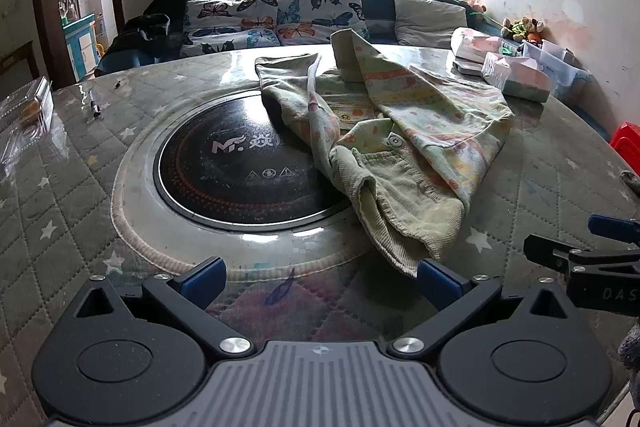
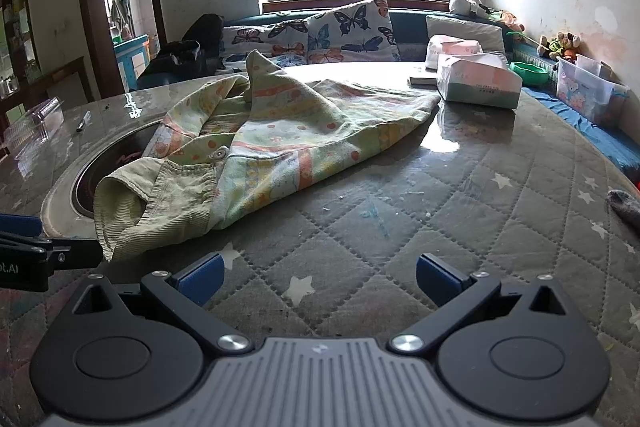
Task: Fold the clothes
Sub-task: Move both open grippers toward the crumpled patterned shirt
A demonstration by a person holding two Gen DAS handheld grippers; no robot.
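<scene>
Crumpled green patterned garment (image 1: 384, 131) lies unfolded on a quilted round table (image 1: 80, 195), partly covering a black inset hotplate (image 1: 240, 171) marked "MF". Left gripper (image 1: 320, 281) hovers low at the table's near edge, jaws wide apart, empty. Right gripper (image 2: 318, 281) sits level beside it, jaws likewise spread, holding nothing.

Pale-green, orange-printed garment (image 2: 280, 135)

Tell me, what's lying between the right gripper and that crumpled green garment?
Nothing: in the right wrist view, only bare quilted table cover separates the open right gripper from the garment.
</scene>
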